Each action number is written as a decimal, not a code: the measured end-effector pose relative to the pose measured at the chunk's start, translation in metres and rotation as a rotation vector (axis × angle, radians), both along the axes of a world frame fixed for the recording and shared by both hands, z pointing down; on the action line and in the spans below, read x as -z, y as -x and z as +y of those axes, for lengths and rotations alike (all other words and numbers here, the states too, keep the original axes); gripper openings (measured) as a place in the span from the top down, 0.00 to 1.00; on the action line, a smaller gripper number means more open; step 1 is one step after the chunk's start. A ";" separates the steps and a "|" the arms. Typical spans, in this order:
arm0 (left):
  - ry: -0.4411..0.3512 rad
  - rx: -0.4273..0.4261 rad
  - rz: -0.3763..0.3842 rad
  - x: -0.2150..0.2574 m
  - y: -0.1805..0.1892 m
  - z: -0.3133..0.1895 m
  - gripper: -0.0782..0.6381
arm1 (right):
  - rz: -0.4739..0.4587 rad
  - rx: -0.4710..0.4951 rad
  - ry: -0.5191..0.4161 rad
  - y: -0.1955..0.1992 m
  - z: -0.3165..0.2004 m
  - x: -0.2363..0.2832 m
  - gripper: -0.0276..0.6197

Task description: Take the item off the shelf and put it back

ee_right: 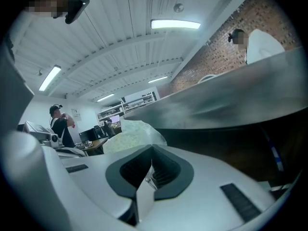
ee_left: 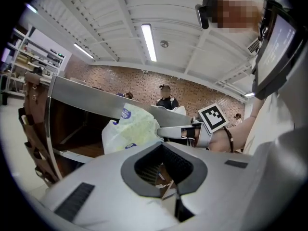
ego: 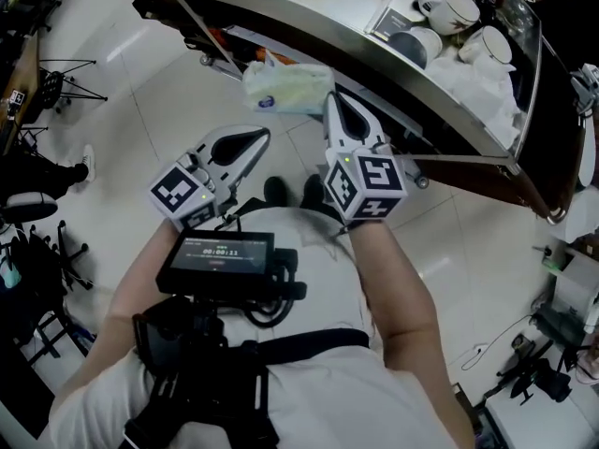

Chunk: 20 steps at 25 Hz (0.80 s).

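**At the shelf's front edge: pack pinched in the right gripper**

Just before the steel front rim of the shelf (ego: 374,50), the right gripper (ego: 329,96) has its jaws closed on the near end of a soft pale-green tissue pack (ego: 285,87). The pack seems to be held off the shelf boards, though the view is poor. The left gripper (ego: 262,137) is beside it, with its jaws together and nothing between them. White cups (ego: 454,7) stand at the top tier's right end.
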<state>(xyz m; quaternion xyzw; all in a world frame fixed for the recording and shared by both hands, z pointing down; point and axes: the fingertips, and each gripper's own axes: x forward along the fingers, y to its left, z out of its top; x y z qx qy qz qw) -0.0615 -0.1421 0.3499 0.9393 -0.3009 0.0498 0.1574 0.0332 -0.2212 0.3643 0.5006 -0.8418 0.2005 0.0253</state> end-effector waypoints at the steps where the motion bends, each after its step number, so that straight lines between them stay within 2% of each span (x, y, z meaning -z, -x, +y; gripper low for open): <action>1: 0.016 0.006 -0.004 -0.008 0.001 -0.004 0.88 | 0.009 -0.008 0.016 -0.004 -0.005 -0.010 0.94; 4: 0.051 0.043 -0.008 -0.035 0.007 -0.021 0.88 | 0.039 -0.028 0.062 -0.017 -0.026 -0.044 0.94; 8: 0.074 0.064 0.002 -0.047 0.001 -0.025 0.88 | 0.078 -0.051 0.107 -0.037 -0.038 -0.080 0.94; 13: 0.112 0.084 -0.037 -0.070 0.003 -0.026 0.88 | 0.083 -0.101 0.160 -0.057 -0.059 -0.128 0.94; 16: 0.137 0.112 -0.034 -0.070 0.012 -0.016 0.88 | 0.043 -0.175 0.182 -0.070 -0.073 -0.144 0.94; 20: 0.124 0.132 -0.026 -0.076 0.012 -0.008 0.88 | -0.010 -0.319 0.233 -0.108 -0.101 -0.178 0.94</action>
